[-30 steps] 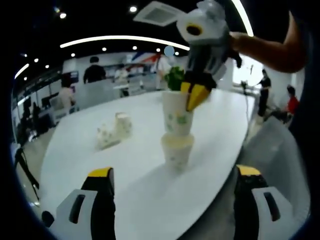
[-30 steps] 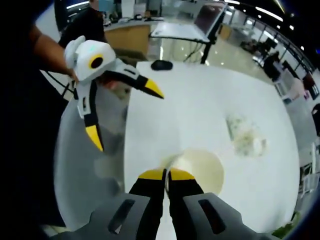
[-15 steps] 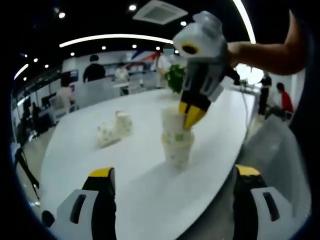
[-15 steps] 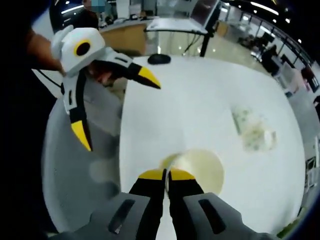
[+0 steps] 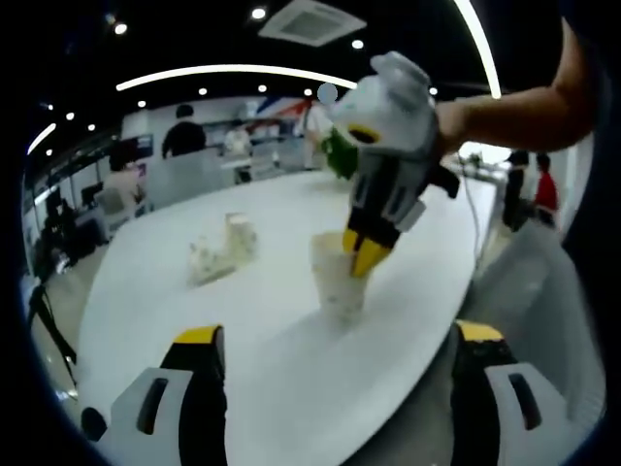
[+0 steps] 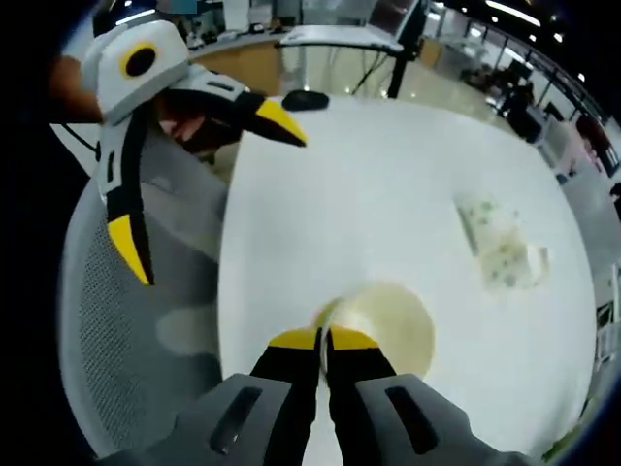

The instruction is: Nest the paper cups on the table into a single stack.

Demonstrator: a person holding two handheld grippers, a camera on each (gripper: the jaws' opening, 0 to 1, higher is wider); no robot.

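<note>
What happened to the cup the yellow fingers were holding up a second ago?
The right gripper carried its paper cup down into the standing cup, so the two now sit nested; its fingers stay pinched on the rim. The left gripper stayed open and held back. The two cups lying on the table did not move.

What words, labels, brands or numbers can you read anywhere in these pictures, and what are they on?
None can be read.
The cup pinched at its rim by the right tool: a faint green pattern, no letters to make out.
The cups lying on the table: a green print, too blurred to read.
The far wall's red and blue stripes: a sign perhaps, too small to read.
</note>
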